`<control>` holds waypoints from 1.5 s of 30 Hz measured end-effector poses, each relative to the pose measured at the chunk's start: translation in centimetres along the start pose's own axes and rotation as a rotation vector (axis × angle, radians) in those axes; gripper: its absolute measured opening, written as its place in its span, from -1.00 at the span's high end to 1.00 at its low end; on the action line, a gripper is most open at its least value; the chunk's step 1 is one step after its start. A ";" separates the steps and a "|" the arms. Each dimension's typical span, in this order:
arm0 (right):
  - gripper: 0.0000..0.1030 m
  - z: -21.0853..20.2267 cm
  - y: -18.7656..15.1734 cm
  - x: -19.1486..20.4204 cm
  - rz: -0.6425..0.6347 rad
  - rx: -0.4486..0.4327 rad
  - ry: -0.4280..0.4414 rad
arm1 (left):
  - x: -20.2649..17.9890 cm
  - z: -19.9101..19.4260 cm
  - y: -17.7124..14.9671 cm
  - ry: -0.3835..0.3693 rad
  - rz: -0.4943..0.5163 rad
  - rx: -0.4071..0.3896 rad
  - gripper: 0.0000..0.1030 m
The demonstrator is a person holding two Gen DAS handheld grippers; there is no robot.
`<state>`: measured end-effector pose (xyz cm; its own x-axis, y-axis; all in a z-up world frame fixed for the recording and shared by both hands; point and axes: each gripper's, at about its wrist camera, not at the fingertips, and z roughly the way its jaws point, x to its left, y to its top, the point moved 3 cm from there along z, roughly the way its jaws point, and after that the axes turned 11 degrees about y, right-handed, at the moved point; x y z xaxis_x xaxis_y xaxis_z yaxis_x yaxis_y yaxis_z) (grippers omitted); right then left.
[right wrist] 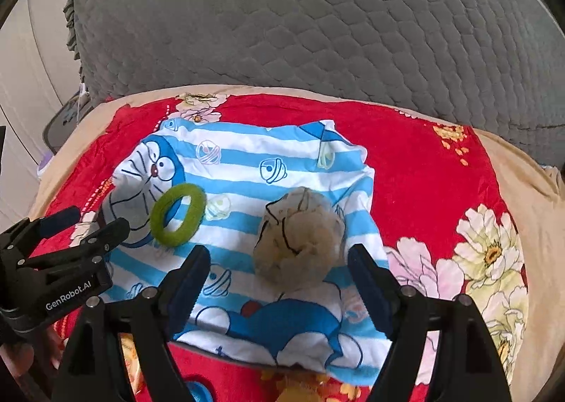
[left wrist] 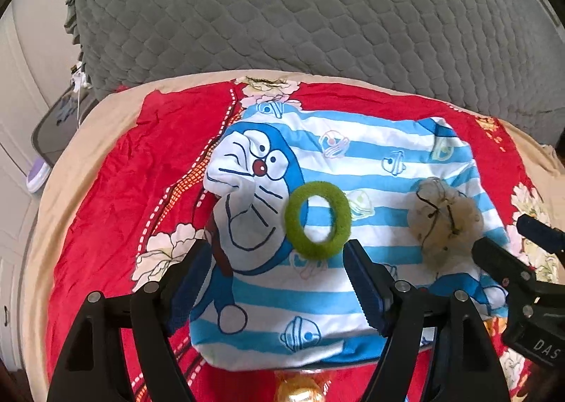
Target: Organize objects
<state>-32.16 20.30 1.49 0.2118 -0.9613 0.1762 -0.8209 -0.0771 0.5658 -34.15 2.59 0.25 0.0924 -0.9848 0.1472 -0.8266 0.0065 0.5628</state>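
Left wrist view: left gripper has jaws wide apart, nothing between them, hovering just short of the green ring, which lies flat on the striped cloth near the cartoon face. Ring sits nearer the right-hand jaw than the other, so if closed from here the grip would prob be off-centre & the ring could flip or skid instead of being caught. Soft ring on loose cloth: pinch too low & the fabric comes up w/ it. Beige scrunchie lies further right on the same cloth; right gripper pokes in beside it, looks open. Right wrist view: right gripper also spread, empty, w/ the scrunchie between & just ahead of the tips, well centred. Risk here: it's fluffy w/ thin dark threads, may squash or snag, and again cloth may get nipped. Left gripper close to the ring; both tools work near each other, so a clash is possible if both move inward. Red blanket underneath is soft, gives under pressure.
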 end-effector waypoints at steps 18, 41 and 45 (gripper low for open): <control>-0.92 -4.7 -2.3 1.5 -0.005 -0.026 0.022 | 0.9 -5.6 -1.8 -0.007 0.006 -0.040 -0.57; -0.98 -11.7 -6.8 3.4 -0.011 -0.120 0.062 | 2.8 -11.6 -7.4 -0.018 -0.017 -0.059 -0.60; -0.98 -13.5 -8.0 3.8 -0.023 -0.131 0.050 | 3.1 -13.0 -9.1 -0.017 -0.017 -0.062 -0.60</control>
<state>-17.59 20.86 8.51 0.2589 -0.9450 0.2000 -0.7398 -0.0609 0.6700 -19.14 1.71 6.16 0.0960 -0.9876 0.1240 -0.7891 0.0005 0.6142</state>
